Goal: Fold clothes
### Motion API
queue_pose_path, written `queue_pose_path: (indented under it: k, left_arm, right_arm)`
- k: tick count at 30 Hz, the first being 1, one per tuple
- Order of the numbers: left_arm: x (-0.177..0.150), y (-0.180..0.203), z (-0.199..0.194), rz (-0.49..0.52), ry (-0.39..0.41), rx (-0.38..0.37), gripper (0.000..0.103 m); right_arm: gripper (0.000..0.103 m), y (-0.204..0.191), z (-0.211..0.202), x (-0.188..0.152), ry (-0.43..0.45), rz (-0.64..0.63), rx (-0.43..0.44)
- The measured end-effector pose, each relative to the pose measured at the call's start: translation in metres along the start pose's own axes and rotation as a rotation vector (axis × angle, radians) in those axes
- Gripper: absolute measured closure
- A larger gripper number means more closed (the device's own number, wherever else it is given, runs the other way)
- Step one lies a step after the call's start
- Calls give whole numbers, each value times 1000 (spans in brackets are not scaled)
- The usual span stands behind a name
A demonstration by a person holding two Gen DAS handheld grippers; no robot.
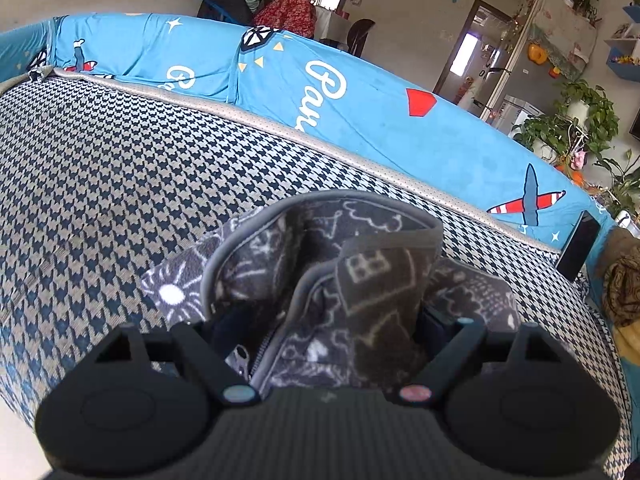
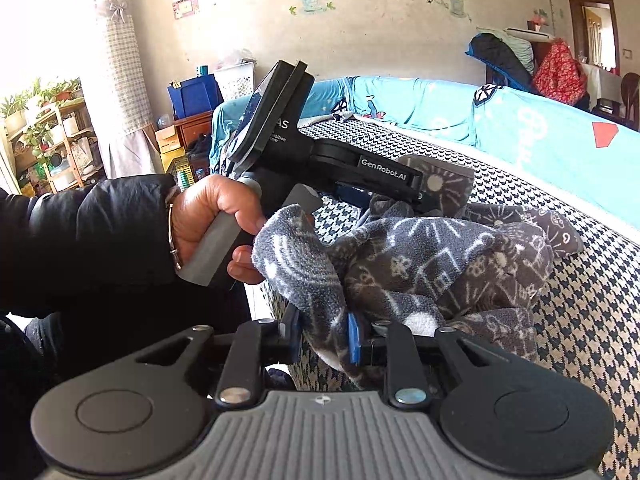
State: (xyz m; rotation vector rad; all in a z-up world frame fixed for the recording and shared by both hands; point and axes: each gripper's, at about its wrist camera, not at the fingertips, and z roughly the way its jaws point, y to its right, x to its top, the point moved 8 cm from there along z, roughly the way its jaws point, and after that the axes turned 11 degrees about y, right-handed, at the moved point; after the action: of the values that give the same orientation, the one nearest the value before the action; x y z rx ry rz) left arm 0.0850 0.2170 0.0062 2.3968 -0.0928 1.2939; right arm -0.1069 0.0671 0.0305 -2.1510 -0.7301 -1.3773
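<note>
Far left in the right wrist view, a plant shelf [image 2: 44, 136] stands by a curtain [image 2: 116, 80], and a black sleeve [image 2: 92, 236] reaches in from that side. Its hand [image 2: 212, 220] grips the grey handle of the left gripper [image 2: 404, 196], whose nose is pushed into the grey patterned fleece garment [image 2: 440, 264]. The garment is bunched in a loose heap on the houndstooth seat of the sofa [image 2: 580, 320], near its front edge, with part of it lifted off the seat between the two tools. At the bottom of that view the right gripper [image 2: 324, 340] has a fold of the fleece running between its blue pads [image 2: 353, 340]; the jaws stand narrowly apart, and whether the pads are pressing the cloth cannot be told. In the left wrist view the same garment [image 1: 332, 280] fills the gap between the widely spread fingers of the left gripper [image 1: 320, 328], its zipper [image 1: 244, 360] hanging by the left finger; the fingertips are buried in cloth, so whether they squeeze it or merely straddle it is unclear. Behind the seat [image 1: 120, 168] runs a blue printed cover [image 1: 360, 120] over the sofa back, and to the right stand a fridge [image 1: 556, 56] and leafy potted plants [image 1: 580, 120].
</note>
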Motion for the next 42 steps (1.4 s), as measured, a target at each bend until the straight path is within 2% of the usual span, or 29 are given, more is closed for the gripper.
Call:
queue_pose_path:
  k: [2, 3, 8, 11, 15, 22, 26, 33, 34, 36, 39, 42]
  left_arm:
    - [-2, -6, -3, -18, -4, 4, 17]
    - [-3, -8, -4, -25, -4, 3, 17]
    - [-7, -11, -10, -42, 1, 0, 17]
    - [-9, -11, -14, -62, 6, -11, 17]
    - [-11, -12, -20, -85, 8, -30, 17]
    - [-19, -16, -29, -100, 2, -46, 17]
    - [-21, -20, -32, -111, -1, -46, 14]
    - [-23, -21, -34, -120, -8, -58, 14]
    - [-23, -21, -34, -122, -8, -58, 14]
    - [-23, -19, -33, -128, -8, -60, 14]
    - [-22, -15, -34, -142, -2, -73, 14]
    - [-19, -11, -34, -150, 9, -93, 14]
  right_arm:
    - [67, -1, -4, 1, -2, -15, -23]
    - [66, 0, -5, 3, 3, -10, -27]
    - [66, 13, -26, 15, 70, 35, -38]
    - [64, 27, -30, 24, 129, 82, -90]
    - [64, 49, -13, 31, 145, 119, -188]
    - [63, 74, 27, 40, 168, 201, -248]
    - [57, 80, 50, 42, 155, 226, -233]
    - [56, 78, 83, 26, 49, 196, -199]
    - [57, 77, 87, 23, 32, 181, -200]
    - [78, 75, 92, 17, -3, 158, -201]
    - [86, 75, 89, 18, 11, 152, -211]
    - [88, 85, 75, 25, 54, 172, -250]
